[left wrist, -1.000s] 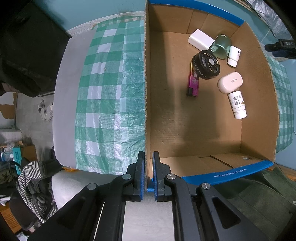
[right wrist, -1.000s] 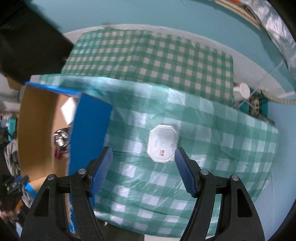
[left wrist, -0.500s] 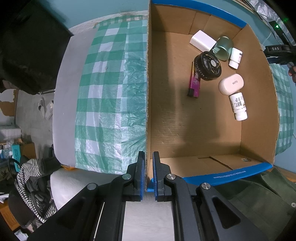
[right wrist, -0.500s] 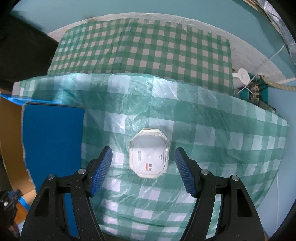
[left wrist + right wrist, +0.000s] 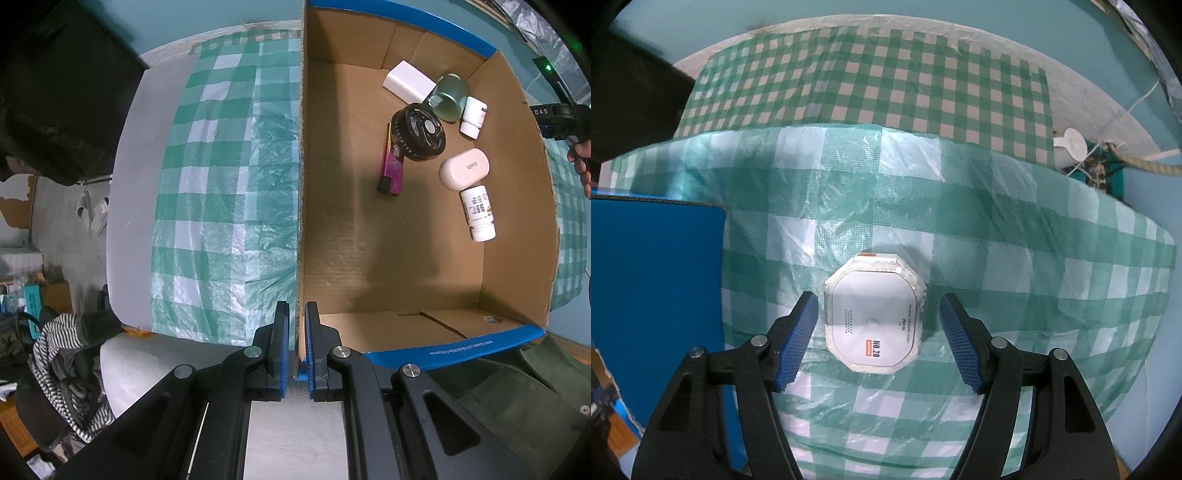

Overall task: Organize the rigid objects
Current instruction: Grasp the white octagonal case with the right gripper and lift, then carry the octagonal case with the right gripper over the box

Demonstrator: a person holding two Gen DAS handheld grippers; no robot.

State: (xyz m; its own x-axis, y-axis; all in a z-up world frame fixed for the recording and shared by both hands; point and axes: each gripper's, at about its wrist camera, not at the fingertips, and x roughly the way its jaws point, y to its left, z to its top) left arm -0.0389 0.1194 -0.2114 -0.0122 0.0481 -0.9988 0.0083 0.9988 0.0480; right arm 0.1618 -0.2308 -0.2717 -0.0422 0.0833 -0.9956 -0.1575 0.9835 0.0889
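Btwn open right gripper [image 5: 877, 341] pads: white box [image 5: 873, 314], untouched.

White octagonal container [image 5: 873, 321]: lies flat on the green-checked cloth, lower centre of the right wrist frame, printed face up, marked "NO.20".

Cardboard box [image 5: 517, 236]: open, blue-edged, right half of the left wrist frame. In its upper right lie a white block [image 5: 408, 82], green tin [image 5: 448, 98], black disc [image 5: 419, 131], magenta lighter [image 5: 391, 166], white case [image 5: 464, 173] and two white bottles [image 5: 478, 212], all on their sides or flat.

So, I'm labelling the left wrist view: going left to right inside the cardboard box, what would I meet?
Purple lighter → black round fan → pink-white oval case → lying white pill bottle.
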